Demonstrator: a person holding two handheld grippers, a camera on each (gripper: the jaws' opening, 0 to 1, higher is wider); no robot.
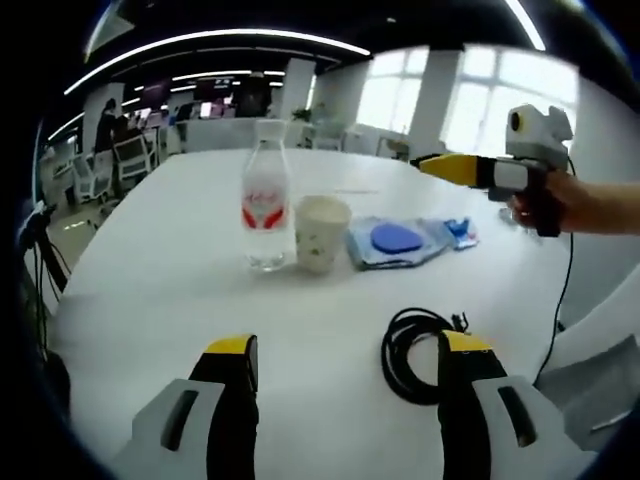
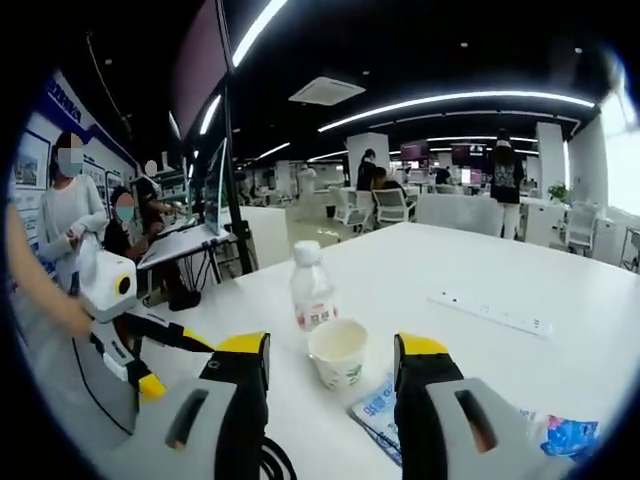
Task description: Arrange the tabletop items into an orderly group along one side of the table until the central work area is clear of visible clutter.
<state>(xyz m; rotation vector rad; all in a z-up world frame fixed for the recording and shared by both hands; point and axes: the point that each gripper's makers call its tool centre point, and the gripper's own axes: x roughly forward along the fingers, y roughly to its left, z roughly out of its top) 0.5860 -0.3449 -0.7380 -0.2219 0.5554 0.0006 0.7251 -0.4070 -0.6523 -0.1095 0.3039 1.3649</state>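
Observation:
A clear water bottle [image 1: 267, 205] with a red label stands mid-table, and a paper cup [image 1: 322, 232] touches its right side. Blue packets [image 1: 400, 242] lie flat just right of the cup. A coiled black cable [image 1: 415, 355] rests by my left gripper [image 1: 348, 350], whose jaws stand wide open and empty, low over the table. My right gripper [image 1: 450, 165], held by a hand [image 1: 575, 205], hovers beyond the packets. In the right gripper view, that gripper [image 2: 330, 345] is open with the cup [image 2: 338, 352] and bottle [image 2: 312, 295] ahead of it, apart from its jaws. The left gripper [image 2: 175, 362] shows at lower left.
A white power strip [image 2: 497, 312] lies on the white table [image 2: 560, 370] to the right. More blue packets [image 2: 565, 435] sit at the lower right. People stand by a desk [image 2: 180, 245] at left, with office chairs [image 2: 390, 205] beyond the table.

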